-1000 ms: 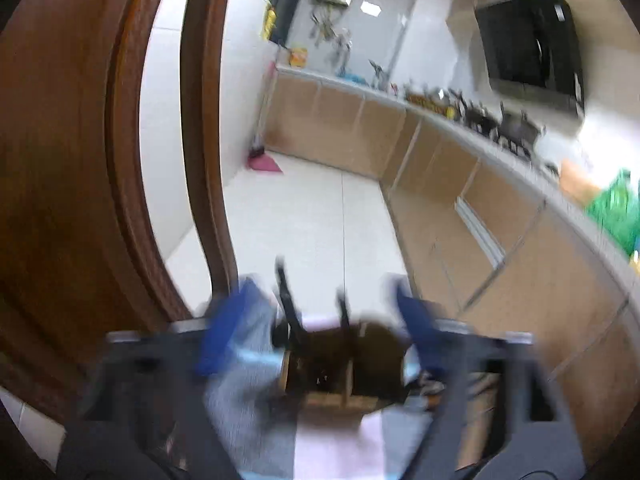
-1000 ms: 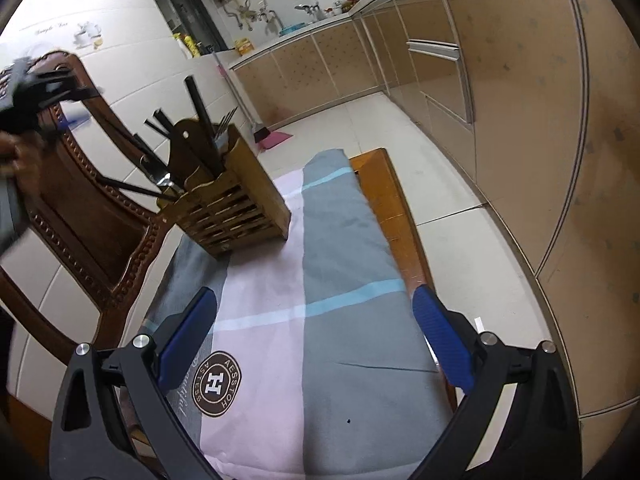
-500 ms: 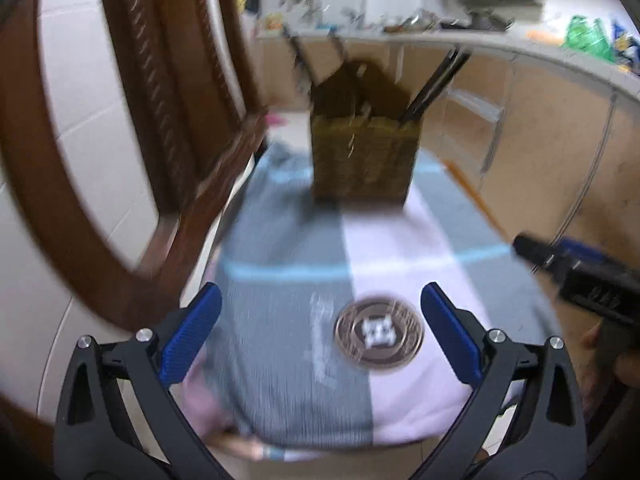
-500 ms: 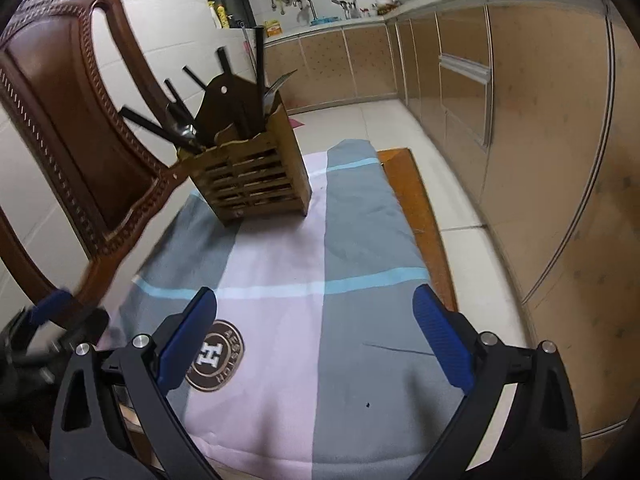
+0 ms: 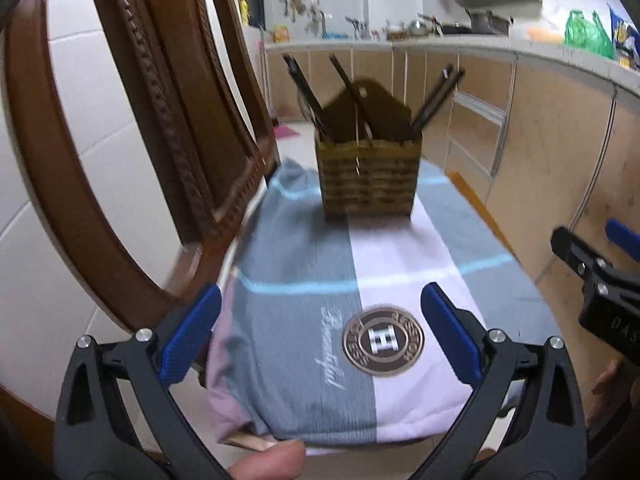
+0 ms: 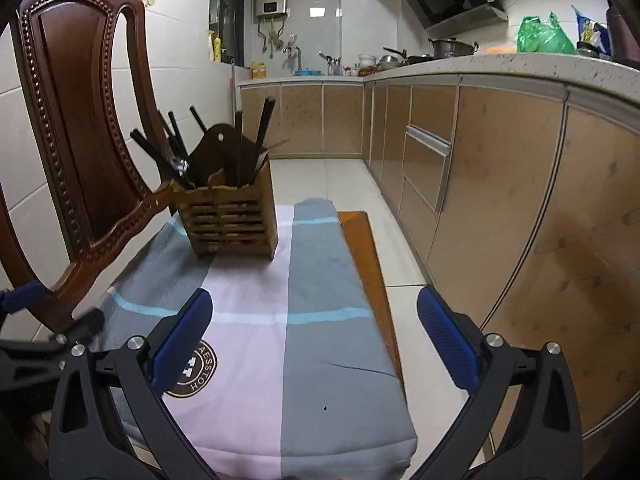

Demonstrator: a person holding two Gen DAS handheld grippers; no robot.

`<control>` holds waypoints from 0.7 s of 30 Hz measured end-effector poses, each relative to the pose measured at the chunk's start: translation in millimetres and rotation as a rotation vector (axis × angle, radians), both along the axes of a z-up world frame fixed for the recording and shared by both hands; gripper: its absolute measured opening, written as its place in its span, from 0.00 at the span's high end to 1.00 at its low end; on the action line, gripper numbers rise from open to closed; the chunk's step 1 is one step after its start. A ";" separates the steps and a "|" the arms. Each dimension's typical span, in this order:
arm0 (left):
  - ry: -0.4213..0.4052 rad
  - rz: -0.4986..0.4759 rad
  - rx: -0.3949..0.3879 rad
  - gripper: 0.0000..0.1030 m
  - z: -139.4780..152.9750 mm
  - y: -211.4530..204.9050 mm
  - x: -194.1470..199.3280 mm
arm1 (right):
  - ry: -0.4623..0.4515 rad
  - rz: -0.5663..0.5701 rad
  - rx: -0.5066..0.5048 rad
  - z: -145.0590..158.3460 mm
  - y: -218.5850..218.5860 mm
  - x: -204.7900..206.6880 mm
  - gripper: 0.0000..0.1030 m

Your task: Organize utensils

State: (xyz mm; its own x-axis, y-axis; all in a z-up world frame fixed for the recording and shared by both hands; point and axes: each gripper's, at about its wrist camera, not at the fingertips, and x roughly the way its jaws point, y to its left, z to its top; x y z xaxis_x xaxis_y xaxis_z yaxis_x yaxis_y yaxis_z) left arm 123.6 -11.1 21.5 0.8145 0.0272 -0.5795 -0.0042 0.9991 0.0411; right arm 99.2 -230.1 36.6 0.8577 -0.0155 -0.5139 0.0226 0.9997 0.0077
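A slatted wooden utensil holder [image 5: 369, 178] stands at the far end of a chair seat covered by a grey, pink and blue cloth [image 5: 304, 280]. Several dark-handled utensils [image 5: 308, 92] stick up out of it. It also shows in the right wrist view [image 6: 230, 216], with its utensils [image 6: 176, 152]. My left gripper [image 5: 320, 332] is open and empty, low over the near end of the cloth. My right gripper [image 6: 312, 336] is open and empty over the cloth's right near part. It appears in the left wrist view [image 5: 592, 276] at the right edge.
The carved wooden chair back [image 6: 76, 120] rises along the left. Kitchen cabinets [image 6: 500, 184] and a counter [image 6: 520, 64] with pots and bags run along the right. A bare wooden strip of the seat [image 6: 368, 264] shows right of the cloth. Tiled floor [image 6: 320, 176] lies beyond.
My left gripper swung down from facing the kitchen and chair back to facing the cloth and holder, then steadied. My right gripper tilted up slightly; the holder looks more upright and farther.
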 end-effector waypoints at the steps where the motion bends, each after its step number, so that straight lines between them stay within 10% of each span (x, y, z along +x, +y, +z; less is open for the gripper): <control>1: -0.017 0.006 0.001 0.04 4.3 1.6 -0.5 | -0.010 -0.006 0.001 4.9 -0.2 -2.1 0.03; 21: -0.120 0.012 -0.025 0.04 43.7 5.9 -18.9 | -0.066 0.001 0.017 42.3 14.5 -22.4 0.03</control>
State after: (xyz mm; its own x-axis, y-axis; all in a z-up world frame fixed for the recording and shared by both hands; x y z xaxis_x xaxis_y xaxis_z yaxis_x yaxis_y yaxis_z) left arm 104.7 -5.2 65.2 0.8777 0.0242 -0.4787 -0.0199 0.9997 0.0142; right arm 76.8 -215.6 78.9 0.8897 -0.0068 -0.4564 0.0209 0.9994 0.0259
